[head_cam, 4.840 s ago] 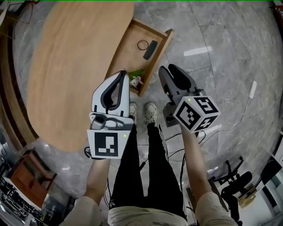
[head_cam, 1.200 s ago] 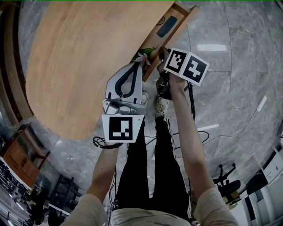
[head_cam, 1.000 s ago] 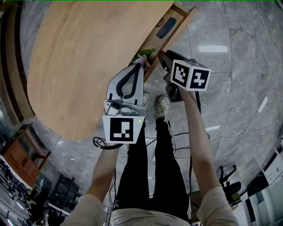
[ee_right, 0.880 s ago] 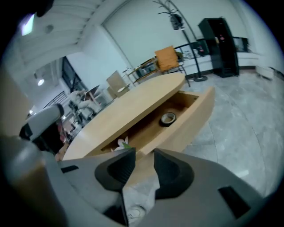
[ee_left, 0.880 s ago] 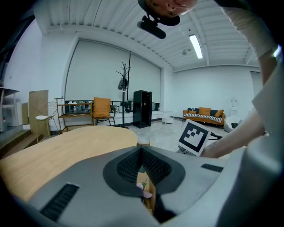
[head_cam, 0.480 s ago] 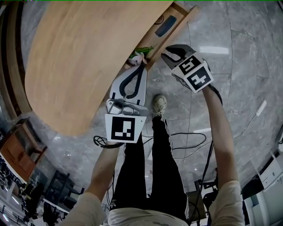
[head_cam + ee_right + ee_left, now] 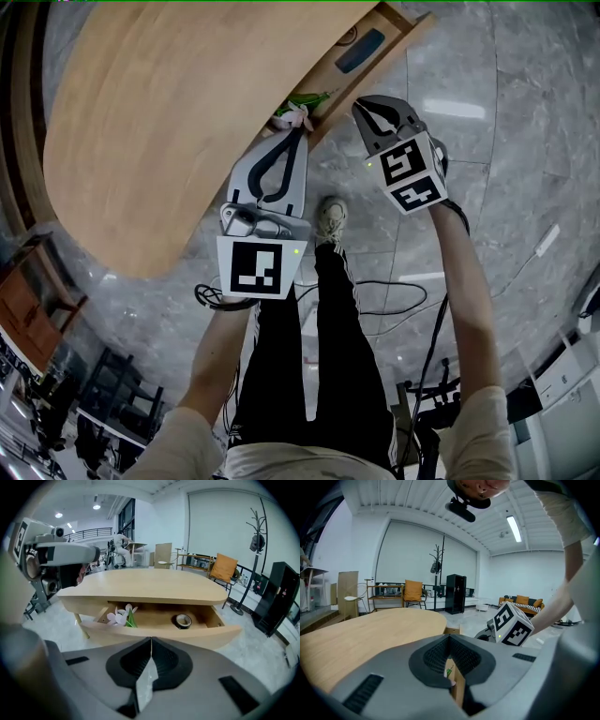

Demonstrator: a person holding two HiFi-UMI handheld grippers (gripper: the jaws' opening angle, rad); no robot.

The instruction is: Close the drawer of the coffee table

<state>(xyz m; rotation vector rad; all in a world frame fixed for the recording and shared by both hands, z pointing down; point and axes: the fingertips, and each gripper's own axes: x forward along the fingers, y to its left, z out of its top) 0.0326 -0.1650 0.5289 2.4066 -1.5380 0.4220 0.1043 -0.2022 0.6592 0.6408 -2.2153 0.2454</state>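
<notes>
The oval wooden coffee table (image 7: 169,122) has its drawer (image 7: 398,26) pulled out, front panel (image 7: 164,635) facing me. Inside lie artificial flowers (image 7: 121,616), a tape roll (image 7: 183,620) and a dark flat object (image 7: 361,52). My right gripper (image 7: 360,106) hovers just off the drawer's front; its jaws have just been closing and now meet with nothing between them. My left gripper (image 7: 297,133) is shut and empty, tips by the drawer's near corner next to the flowers (image 7: 298,111).
The person's legs and a shoe (image 7: 328,220) stand on the marble floor below the grippers, with cables (image 7: 394,291) trailing beside. A coat stand (image 7: 255,550), black cabinet (image 7: 279,602) and orange chair (image 7: 224,569) stand behind the table.
The right gripper has rolled about its own axis, its marker cube turning, and its jaws have come together. The left gripper has stayed put. The drawer still stands open.
</notes>
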